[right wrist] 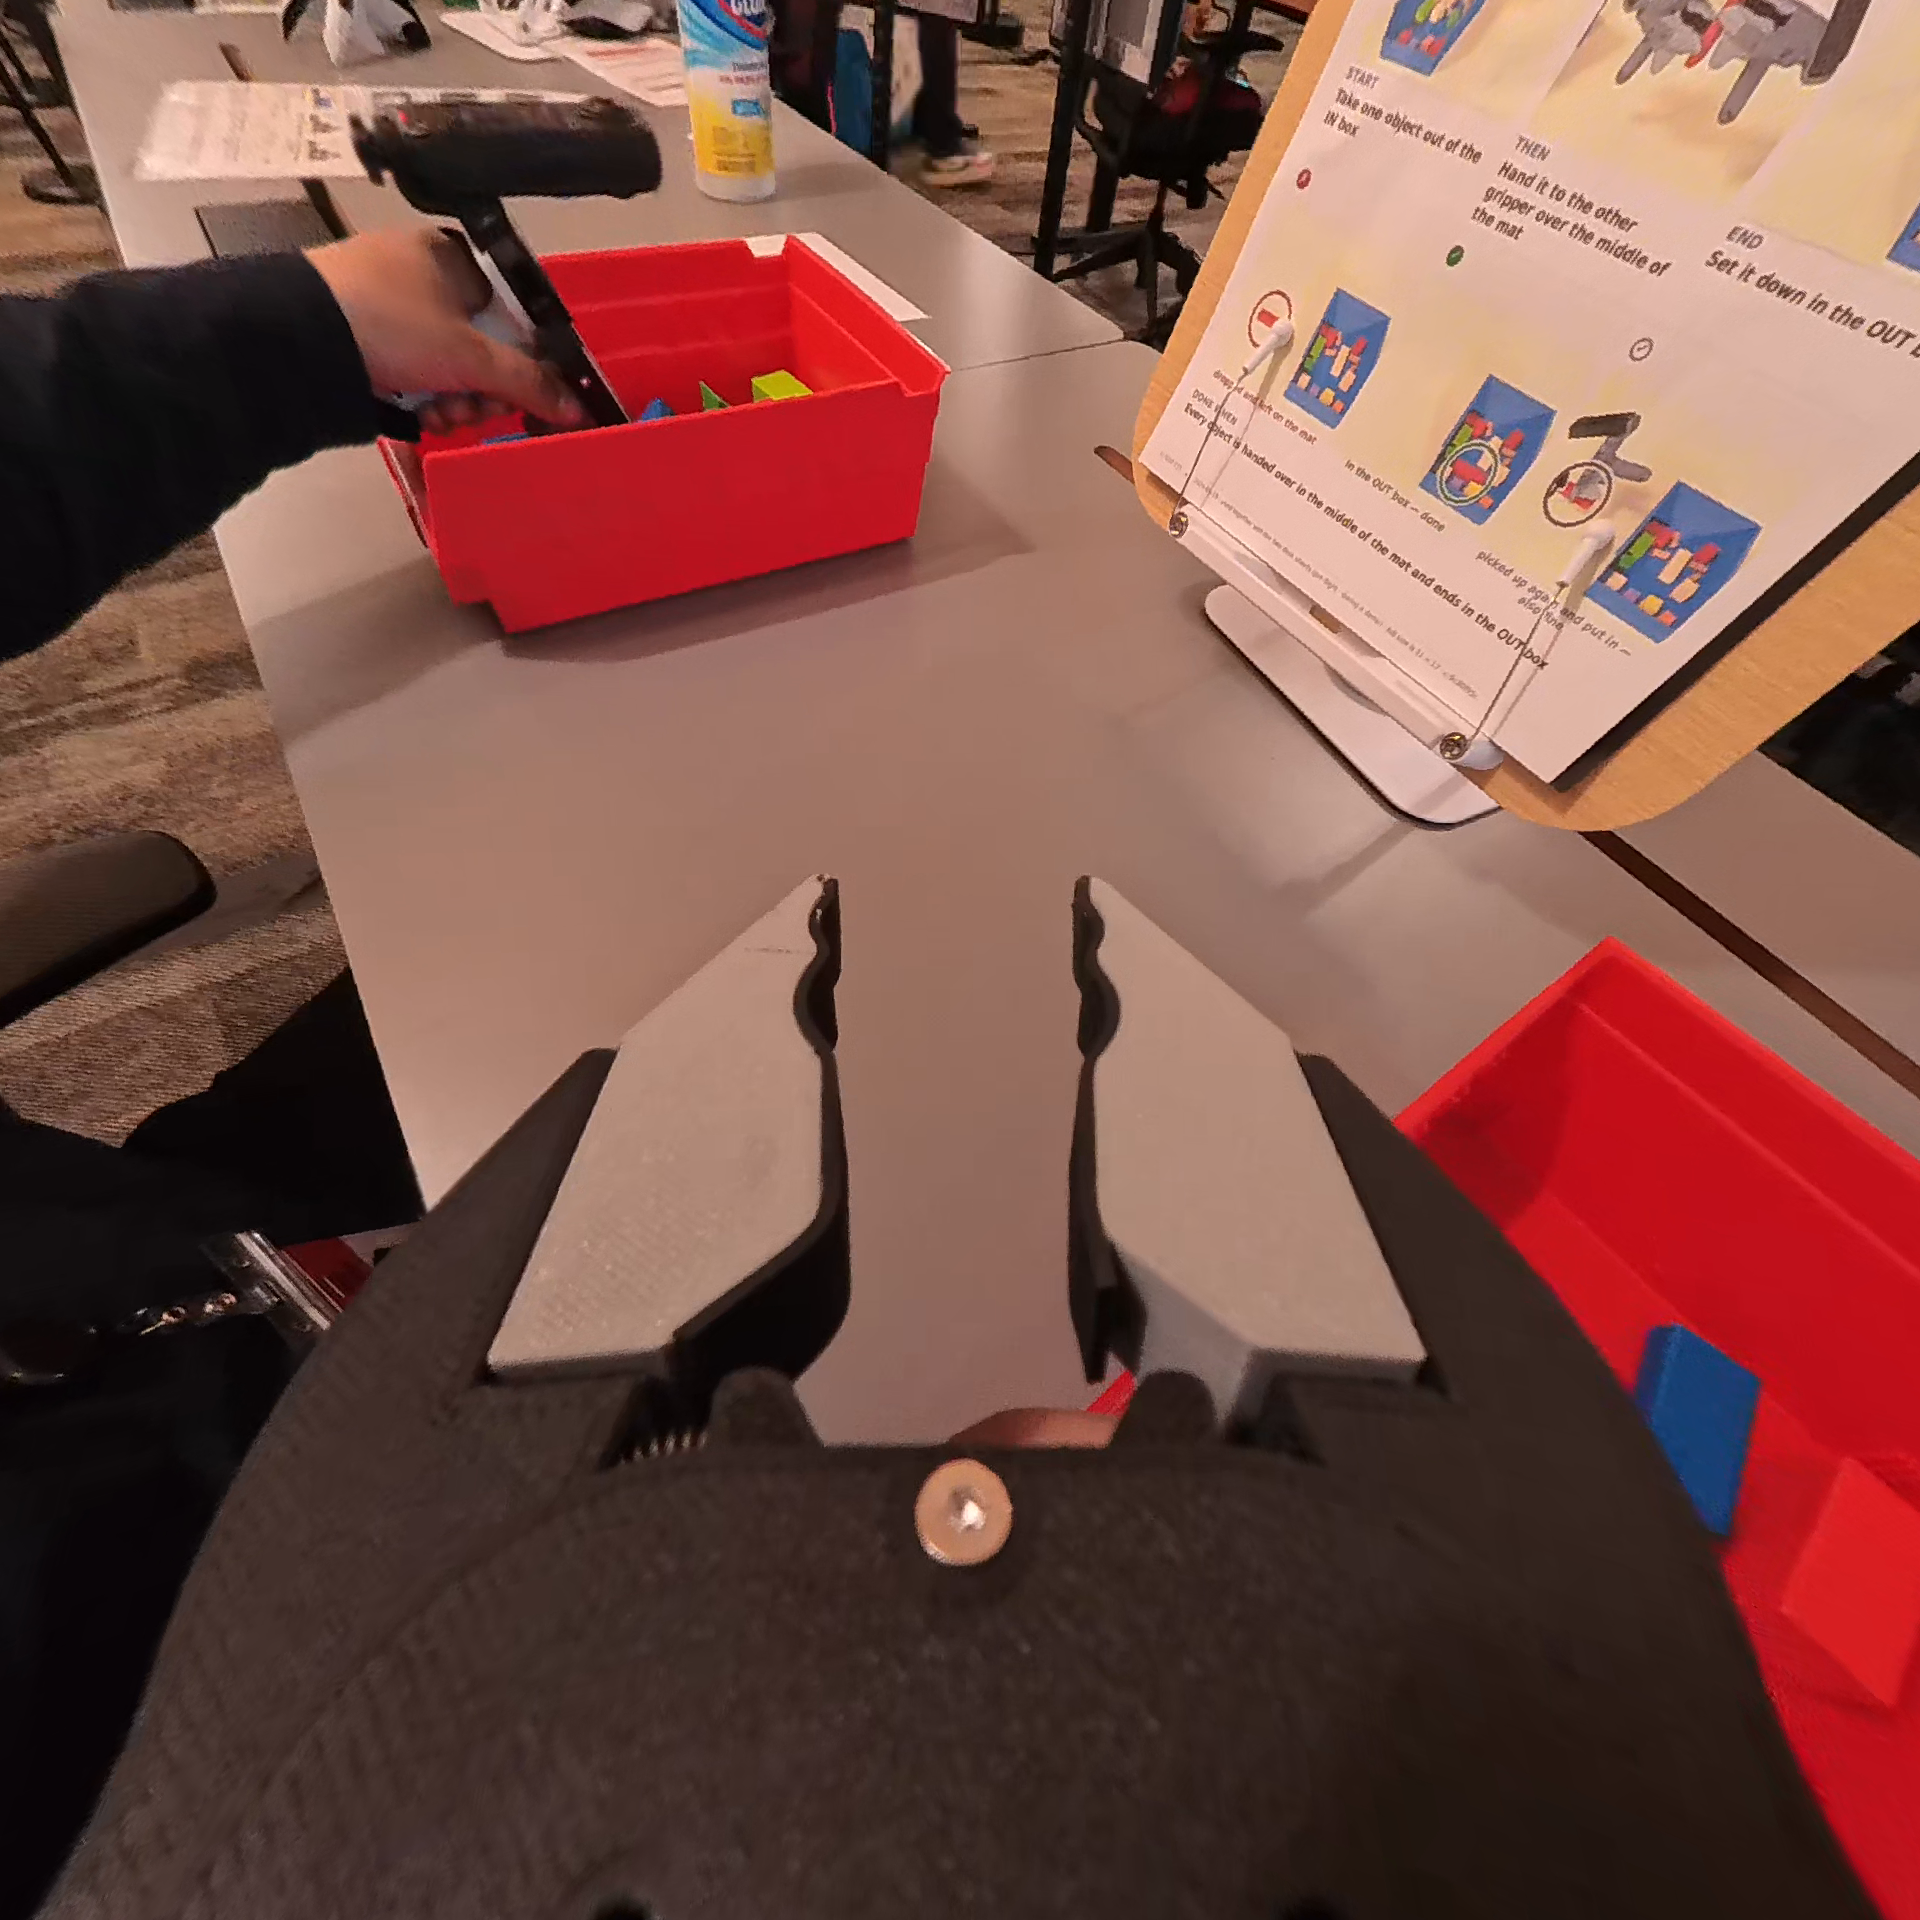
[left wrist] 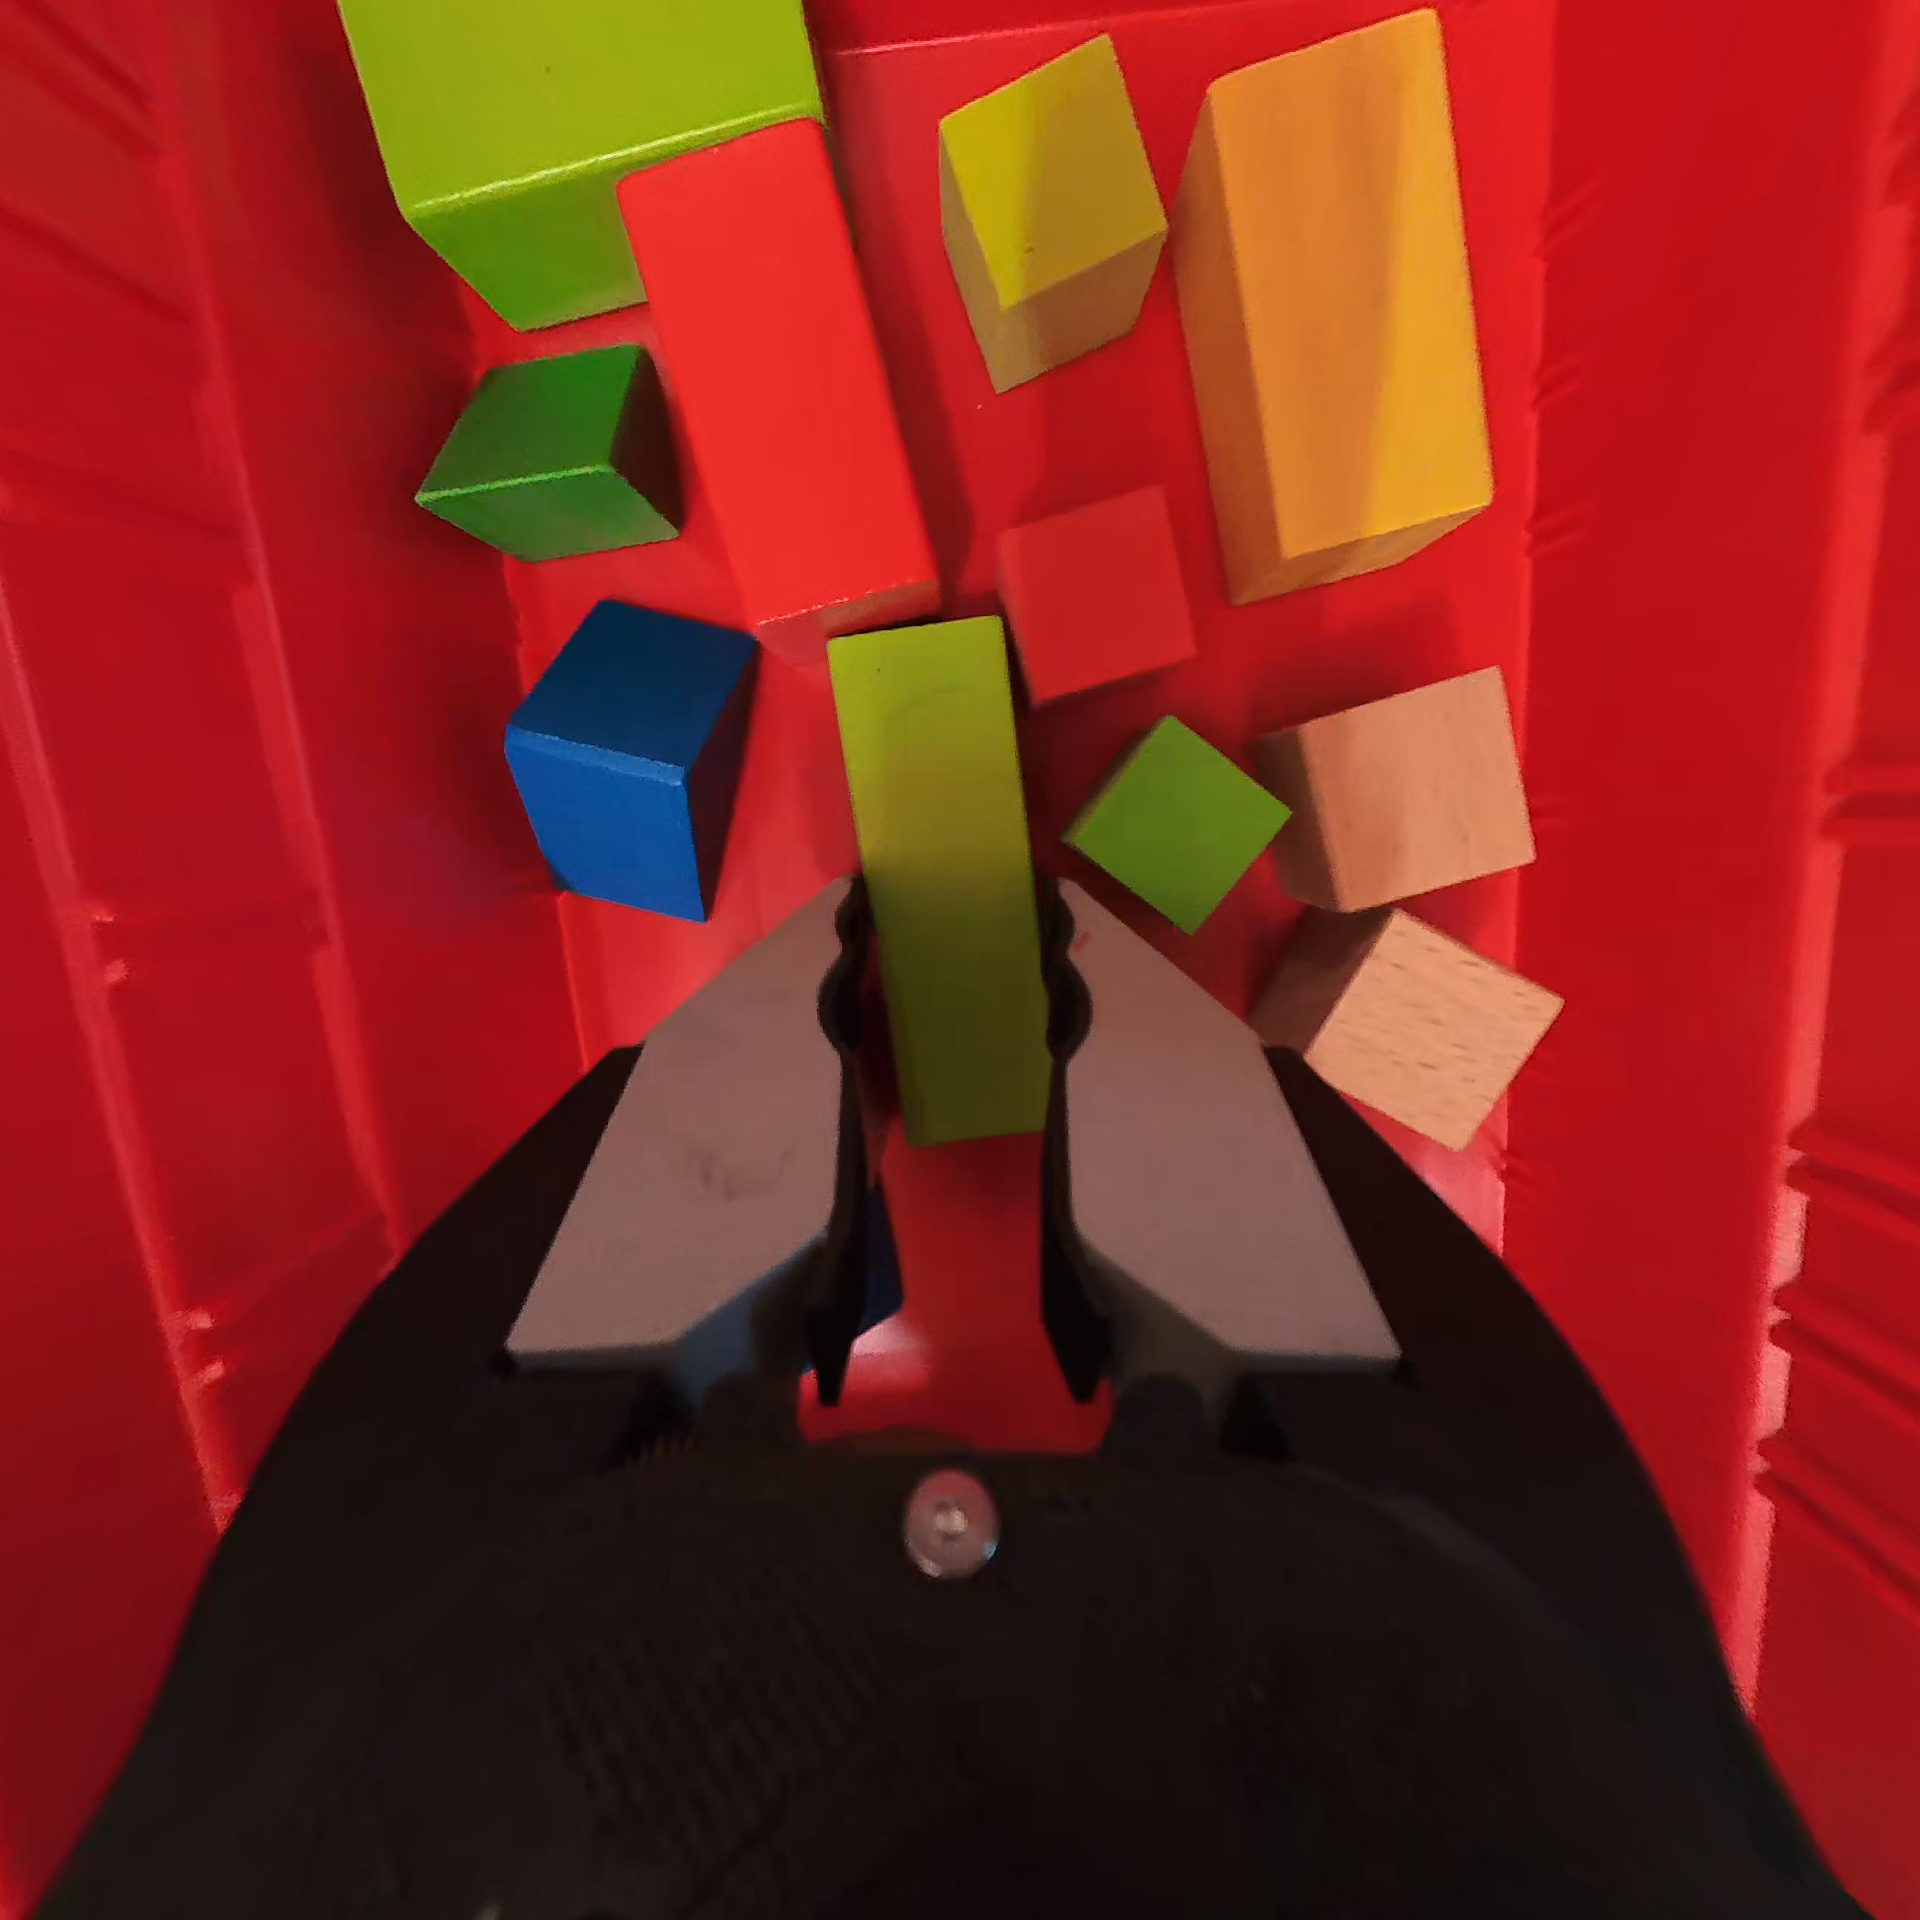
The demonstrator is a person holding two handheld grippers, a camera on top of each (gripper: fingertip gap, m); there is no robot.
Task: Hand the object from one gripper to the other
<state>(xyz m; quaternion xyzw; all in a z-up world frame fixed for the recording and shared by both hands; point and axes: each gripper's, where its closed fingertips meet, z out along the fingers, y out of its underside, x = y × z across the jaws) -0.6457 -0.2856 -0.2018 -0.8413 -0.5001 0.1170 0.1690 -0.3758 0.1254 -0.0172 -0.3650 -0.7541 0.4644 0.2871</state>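
Observation:
In the left wrist view my left gripper [left wrist: 951,894] is down inside a red bin [left wrist: 260,935] of wooden blocks. Its two pads are closed on the sides of a long lime-green block [left wrist: 935,810], which points away from me. In the right wrist view that same gripper [right wrist: 520,301] shows far off in a person's hand, reaching into the red bin [right wrist: 675,509]. My right gripper [right wrist: 954,894] is open with nothing between its fingers, hovering over the grey table [right wrist: 727,779].
Around the held block lie a blue cube [left wrist: 623,758], a long red block [left wrist: 779,384], a long yellow block [left wrist: 1340,312], green and plain wood cubes. A second red bin [right wrist: 1662,1143] at right holds a blue block [right wrist: 1694,1423]. An instruction board [right wrist: 1507,364] stands at the back right. The grippers' ends are close to 55 cm from one another.

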